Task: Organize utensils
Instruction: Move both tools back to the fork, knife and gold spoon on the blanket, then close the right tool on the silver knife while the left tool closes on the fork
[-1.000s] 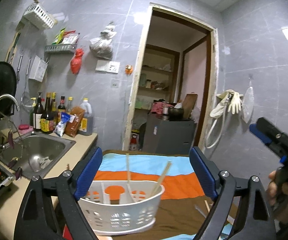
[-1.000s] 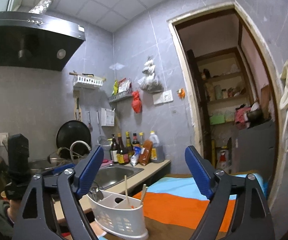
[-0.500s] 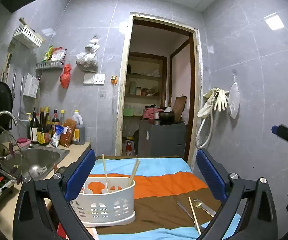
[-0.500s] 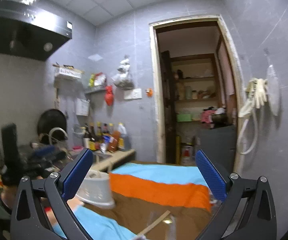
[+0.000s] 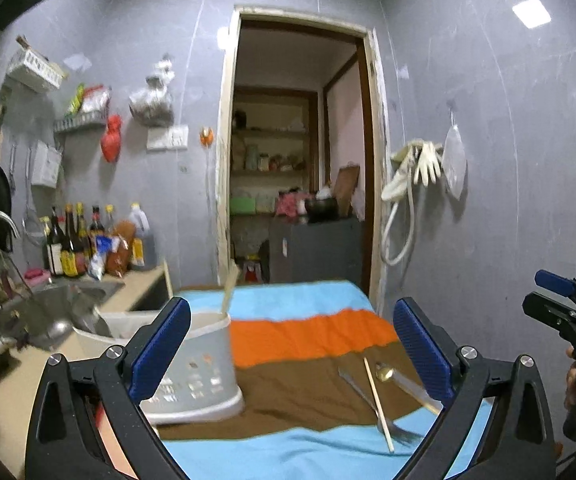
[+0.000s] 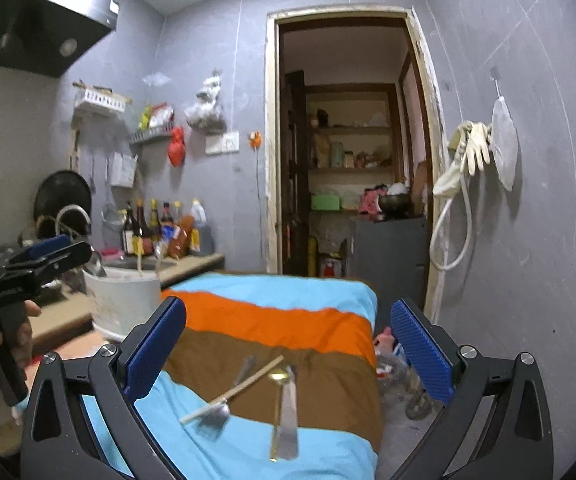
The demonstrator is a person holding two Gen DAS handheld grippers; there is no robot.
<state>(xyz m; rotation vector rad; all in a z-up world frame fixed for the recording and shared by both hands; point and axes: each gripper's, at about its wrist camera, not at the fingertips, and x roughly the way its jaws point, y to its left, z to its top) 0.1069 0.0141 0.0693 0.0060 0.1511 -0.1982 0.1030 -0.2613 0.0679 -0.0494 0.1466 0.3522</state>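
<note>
A white slotted utensil caddy (image 5: 197,364) stands on the striped cloth at left, with chopsticks (image 5: 227,292) upright in it; it also shows in the right wrist view (image 6: 121,300). A loose chopstick (image 5: 378,402), a fork (image 5: 368,398) and a gold spoon (image 5: 402,382) lie on the cloth at right. In the right wrist view the chopstick (image 6: 233,390), fork (image 6: 223,404), spoon (image 6: 277,400) and a flat metal utensil (image 6: 289,412) lie just ahead. My left gripper (image 5: 292,346) is open and empty. My right gripper (image 6: 288,350) is open and empty above the loose utensils.
The striped cloth (image 5: 308,332) covers the table. A sink (image 5: 51,304) with a tap and sauce bottles (image 5: 79,240) are on the counter at left. An open doorway (image 5: 296,160) is straight ahead. Grey wall (image 6: 528,240) is close on the right.
Both grippers have swung right and tilted down. The loose utensils on the cloth came into both views. The caddy shifted to the left of each view.
</note>
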